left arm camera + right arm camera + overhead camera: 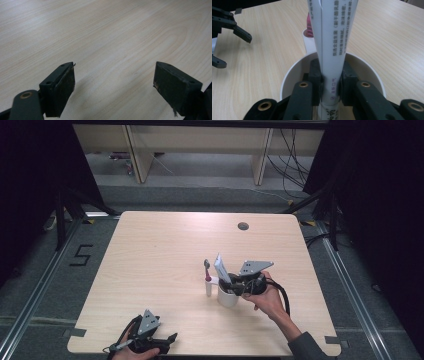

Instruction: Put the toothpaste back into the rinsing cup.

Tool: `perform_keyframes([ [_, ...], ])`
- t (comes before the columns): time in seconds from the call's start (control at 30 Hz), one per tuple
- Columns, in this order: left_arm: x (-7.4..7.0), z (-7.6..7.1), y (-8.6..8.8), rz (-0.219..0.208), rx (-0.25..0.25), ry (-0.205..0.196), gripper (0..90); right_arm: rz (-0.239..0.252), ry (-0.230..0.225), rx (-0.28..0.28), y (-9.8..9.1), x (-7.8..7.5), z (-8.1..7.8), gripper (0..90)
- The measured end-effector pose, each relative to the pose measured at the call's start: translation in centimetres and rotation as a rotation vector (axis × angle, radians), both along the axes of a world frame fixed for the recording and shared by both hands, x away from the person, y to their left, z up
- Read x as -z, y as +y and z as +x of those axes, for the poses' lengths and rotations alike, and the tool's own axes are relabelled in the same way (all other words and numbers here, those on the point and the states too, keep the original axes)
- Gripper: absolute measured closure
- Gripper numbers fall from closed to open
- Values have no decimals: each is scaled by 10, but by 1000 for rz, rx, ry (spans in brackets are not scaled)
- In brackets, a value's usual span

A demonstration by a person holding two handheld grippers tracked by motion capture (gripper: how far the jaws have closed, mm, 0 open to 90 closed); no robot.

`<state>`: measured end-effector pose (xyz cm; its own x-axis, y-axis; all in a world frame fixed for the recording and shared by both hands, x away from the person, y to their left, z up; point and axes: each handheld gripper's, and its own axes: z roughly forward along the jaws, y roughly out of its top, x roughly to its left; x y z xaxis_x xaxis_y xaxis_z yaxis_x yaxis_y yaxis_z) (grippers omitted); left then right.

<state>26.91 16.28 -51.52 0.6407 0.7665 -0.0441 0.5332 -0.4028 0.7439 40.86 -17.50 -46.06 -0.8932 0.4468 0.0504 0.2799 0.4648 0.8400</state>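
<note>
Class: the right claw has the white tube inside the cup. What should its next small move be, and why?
Probably open the jaws and let go. The right claw is shut on the white tube, whose lower end already sits inside the white cup, with the tube leaning upright beside the toothbrush. Whether the tube touches the bottom cannot be seen, so ease it down slightly first.
</note>
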Motion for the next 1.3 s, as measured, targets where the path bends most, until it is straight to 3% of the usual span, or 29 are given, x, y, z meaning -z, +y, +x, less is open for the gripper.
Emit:
perform_keyframes([
  [0.33,0,0,0,7,3,1,170,34,11,10,-5,-6,-3,724],
  [0.57,0,0,0,1,2,4,170,60,-1,23,-11,-9,-3,639],
  [0.63,0,0,0,13,1,3,170,59,21,38,-13,-12,-5,620],
  [0.77,0,0,1,8,-3,-4,170,78,3,32,-16,-15,-7,574],
  [0.8,0,0,1,-1,-2,-1,170,75,-19,37,-17,-16,-7,571],
  [0.87,0,0,1,2,-2,-1,170,78,19,38,-18,-18,-10,569],
  [1.0,-1,0,1,11,-1,-5,170,80,-11,44,-22,-20,-12,540],
  [1.03,-1,0,1,11,-1,-5,170,84,12,44,-23,-21,-13,533],
  [1.1,0,-1,1,-1,2,-4,170,92,-22,46,-26,-23,-13,516],
  [1.13,0,-1,1,-1,1,-4,170,91,-5,40,-27,-24,-14,516],
  [1.23,-1,-1,1,-3,2,-3,170,103,-20,59,-32,-26,-15,507],
  [1.3,0,-1,1,-6,3,-4,170,100,-7,60,-35,-27,-16,500],
])
